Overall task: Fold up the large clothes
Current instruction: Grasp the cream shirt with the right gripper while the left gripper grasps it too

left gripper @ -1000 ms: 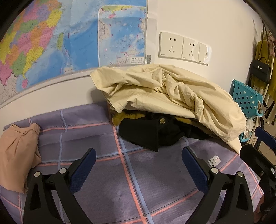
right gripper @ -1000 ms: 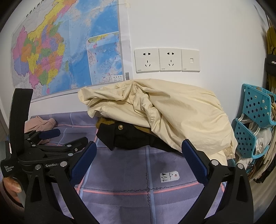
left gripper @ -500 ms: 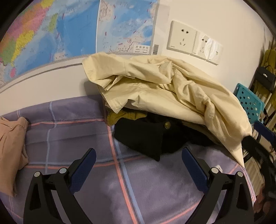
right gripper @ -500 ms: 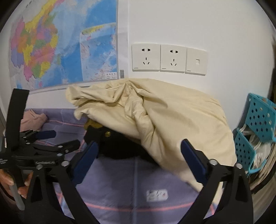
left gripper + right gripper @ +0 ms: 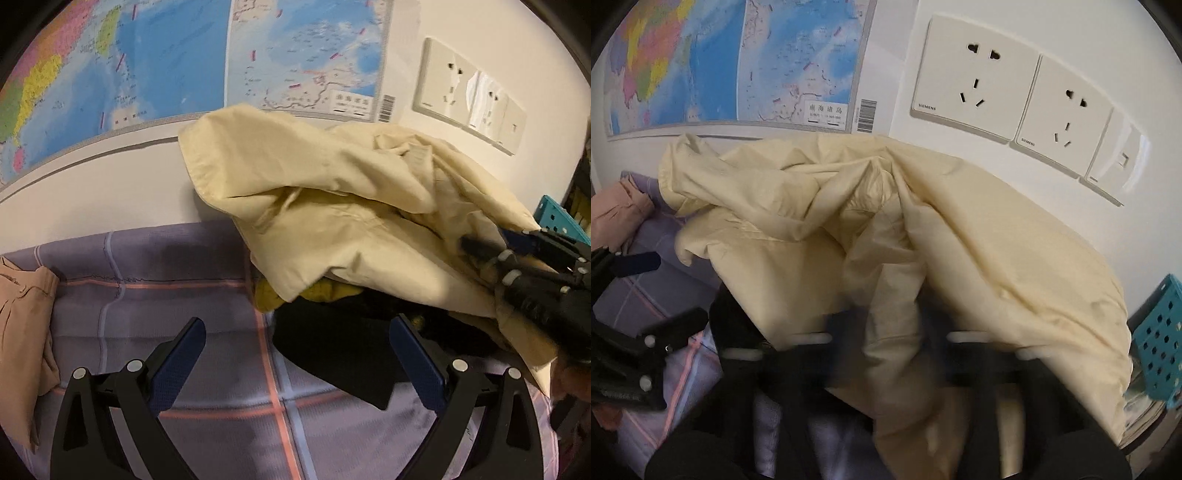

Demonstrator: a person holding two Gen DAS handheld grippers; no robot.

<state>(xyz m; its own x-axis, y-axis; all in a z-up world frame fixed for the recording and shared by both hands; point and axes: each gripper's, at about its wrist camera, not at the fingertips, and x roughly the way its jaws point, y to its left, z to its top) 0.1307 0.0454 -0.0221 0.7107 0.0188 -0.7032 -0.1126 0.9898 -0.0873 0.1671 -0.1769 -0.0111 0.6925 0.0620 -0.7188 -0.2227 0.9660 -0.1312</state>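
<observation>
1. Right against the white wall, the large crumpled cream cotton garment (image 5: 332, 221) lies heaped on the purple plaid bedsheet (image 5: 166, 266), just below the blue wall map (image 5: 184, 62) and the white socket panels (image 5: 975, 77).
2. Under the cream garment's near edge lie a black garment (image 5: 332, 347) and a mustard-yellow one (image 5: 273, 295), both partly covered by it.
3. Left of the cream garment, well apart from it, a folded peach cloth (image 5: 22, 332) rests on the bedsheet.
4. Right of the cream garment stands a teal perforated plastic basket (image 5: 1160, 332).
5. Near the cream garment's left side, the left gripper (image 5: 295, 365) hovers over the bedsheet with its blue-padded jaws wide apart, holding nothing; its right finger sits in front of the black garment.
6. At the cream garment's right front, the right gripper (image 5: 886, 332) is pushed into the fabric; a fold of the cream cloth lies between its blurred fingers, but I cannot tell whether the jaws are clamped on it.
</observation>
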